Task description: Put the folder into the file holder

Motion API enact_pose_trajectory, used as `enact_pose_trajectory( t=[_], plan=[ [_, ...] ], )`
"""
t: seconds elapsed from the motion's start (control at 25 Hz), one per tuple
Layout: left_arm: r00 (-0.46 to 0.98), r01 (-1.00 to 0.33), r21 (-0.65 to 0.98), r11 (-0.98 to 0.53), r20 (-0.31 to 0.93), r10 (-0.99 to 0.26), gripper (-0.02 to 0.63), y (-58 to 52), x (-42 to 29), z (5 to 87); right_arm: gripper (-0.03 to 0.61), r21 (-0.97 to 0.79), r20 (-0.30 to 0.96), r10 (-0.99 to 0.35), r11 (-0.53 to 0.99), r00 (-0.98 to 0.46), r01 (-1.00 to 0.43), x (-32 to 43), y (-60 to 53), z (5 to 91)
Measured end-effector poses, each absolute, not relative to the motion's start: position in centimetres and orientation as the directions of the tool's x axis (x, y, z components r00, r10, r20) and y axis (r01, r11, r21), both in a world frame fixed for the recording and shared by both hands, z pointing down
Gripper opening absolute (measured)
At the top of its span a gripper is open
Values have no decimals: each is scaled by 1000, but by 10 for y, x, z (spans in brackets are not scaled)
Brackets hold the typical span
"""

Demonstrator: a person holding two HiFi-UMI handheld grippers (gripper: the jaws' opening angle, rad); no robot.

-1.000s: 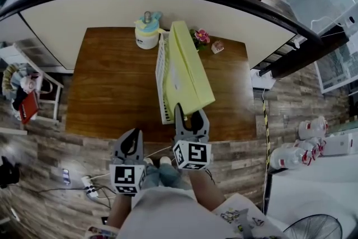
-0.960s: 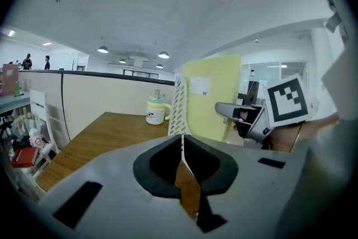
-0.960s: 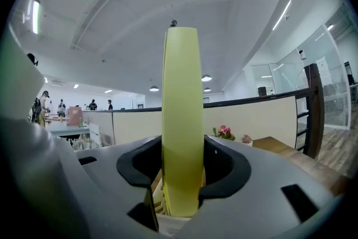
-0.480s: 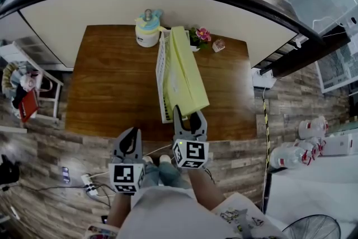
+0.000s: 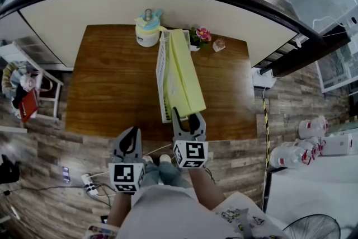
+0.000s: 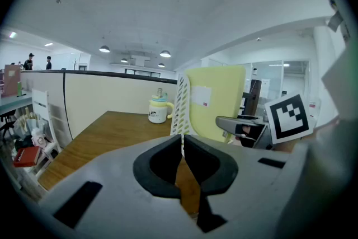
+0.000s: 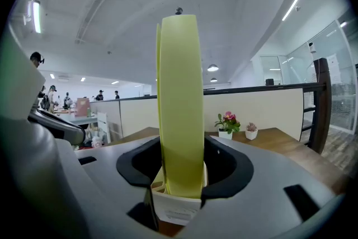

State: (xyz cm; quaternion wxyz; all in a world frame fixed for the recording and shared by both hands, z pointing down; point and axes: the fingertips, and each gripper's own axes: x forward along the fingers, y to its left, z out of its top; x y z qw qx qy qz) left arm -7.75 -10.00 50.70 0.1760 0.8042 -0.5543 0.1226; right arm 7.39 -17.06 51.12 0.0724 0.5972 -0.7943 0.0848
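A yellow-green folder stands on its edge on the wooden table, tight against the right side of the white slotted file holder. My right gripper is shut on the folder's near end at the table's front edge; in the right gripper view the folder rises upright between the pads. My left gripper hangs shut and empty to the left, short of the table edge. In the left gripper view, folder and holder stand ahead and to the right.
A lidded white and yellow mug stands behind the holder. A small pink flower pot and a tiny plant pot sit at the back right. A curved partition wall borders the table's far side.
The folder has tipped from a rightward lean to nearly upright against the file holder. My right gripper shifted slightly left with it. The left gripper stayed put.
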Motion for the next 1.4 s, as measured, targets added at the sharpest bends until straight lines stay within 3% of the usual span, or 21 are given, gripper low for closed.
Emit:
enact_pose_trajectory(
  t=[1.4],
  plan=[
    [350,-937,112,-332,319,-881,15,-90,-73,474,238,-118,177,-905,370,-387,-921,84,-151,476]
  ],
)
